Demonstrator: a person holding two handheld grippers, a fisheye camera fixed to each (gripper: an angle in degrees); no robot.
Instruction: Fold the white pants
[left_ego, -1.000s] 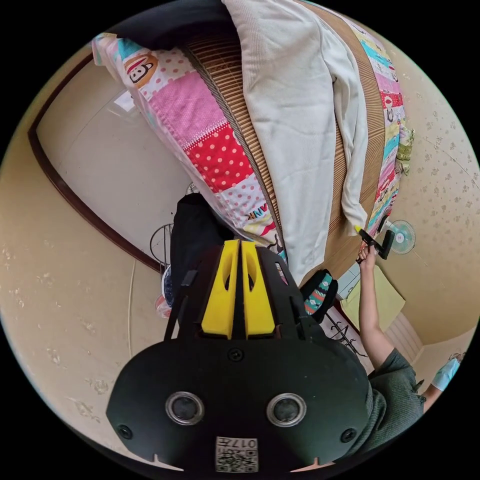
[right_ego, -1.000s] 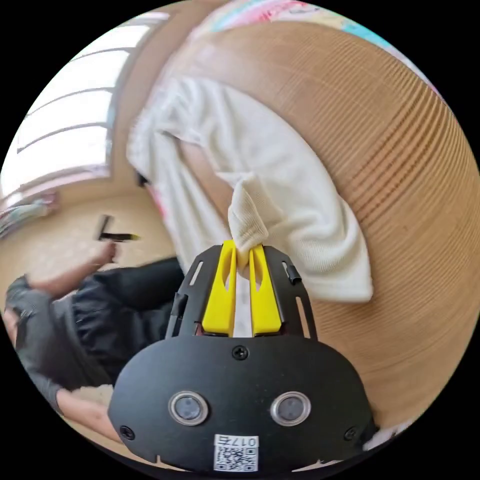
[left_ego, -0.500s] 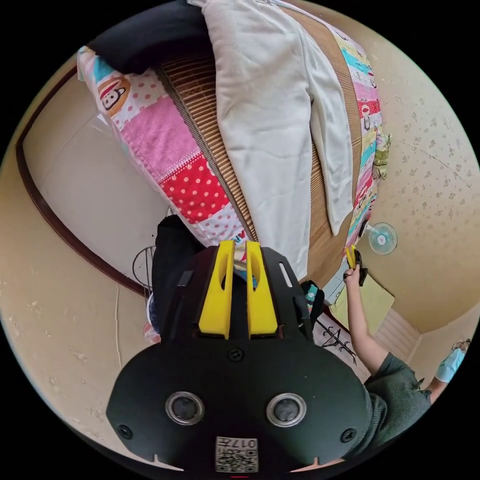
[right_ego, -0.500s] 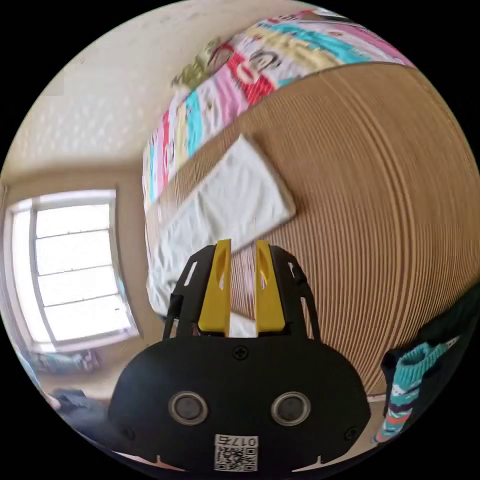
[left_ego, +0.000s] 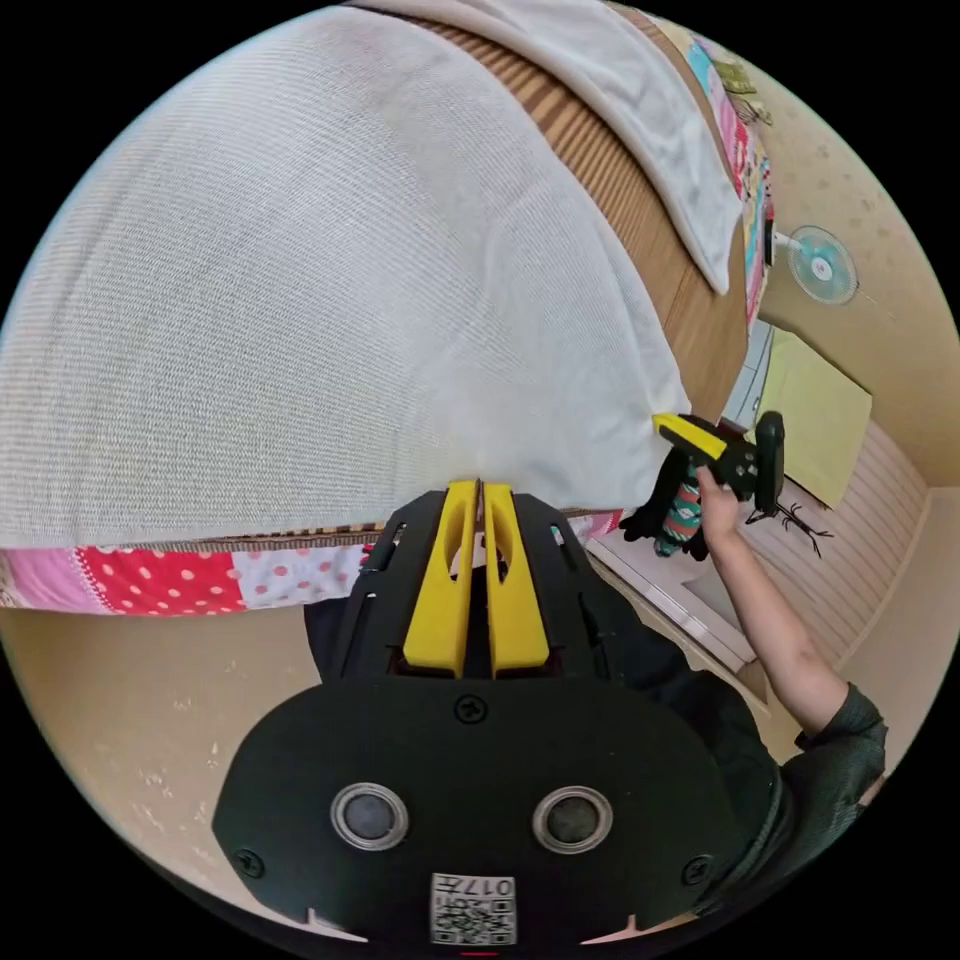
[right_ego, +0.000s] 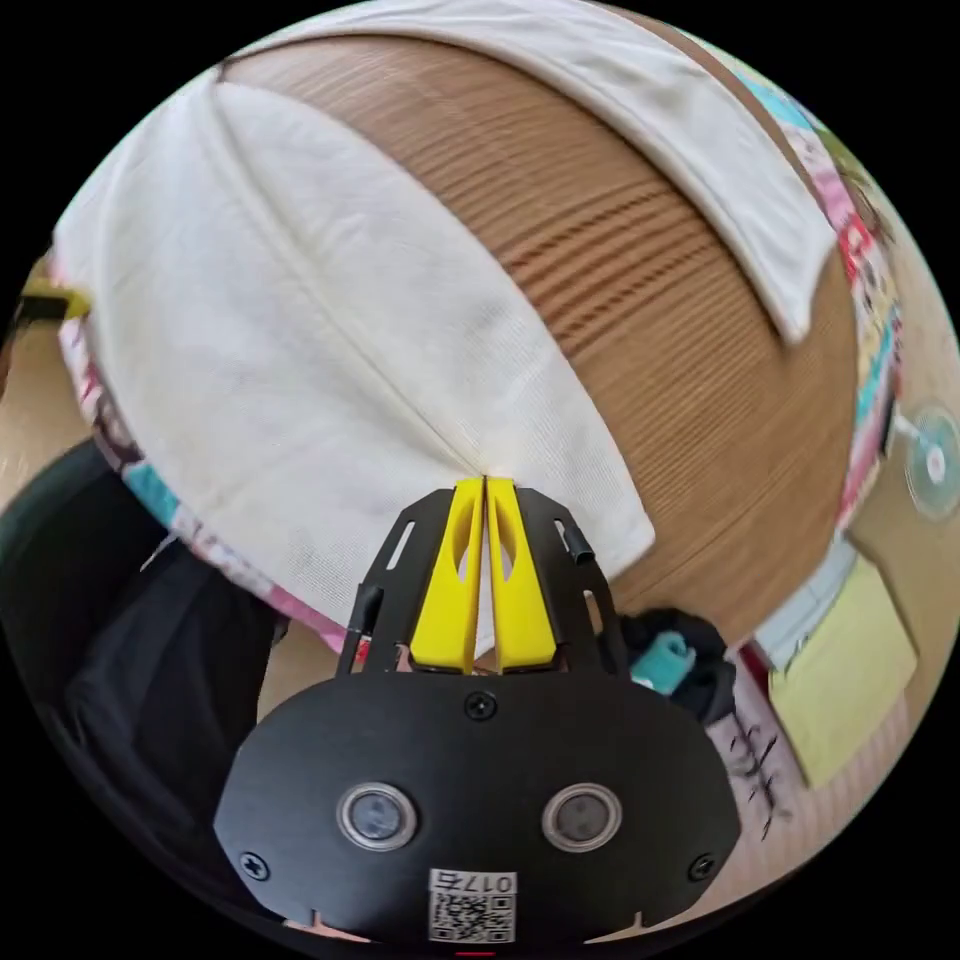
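Both tongs pinch the near hem of the white pants (left_ego: 330, 300): left tongs (left_ego: 477, 492) mid-frame, right tongs (right_ego: 485, 488) on the seam, legs running to upper right.

The right gripper (right_ego: 484, 490) had both jaws pressed together on the hem edge of the white pants (right_ego: 300, 330), which lay spread on the woven mat (right_ego: 640, 300).

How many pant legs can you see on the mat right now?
2. One pant leg lies near the mat's edge, both grippers at its hem; the other leg lies farther across the mat, apart from it.
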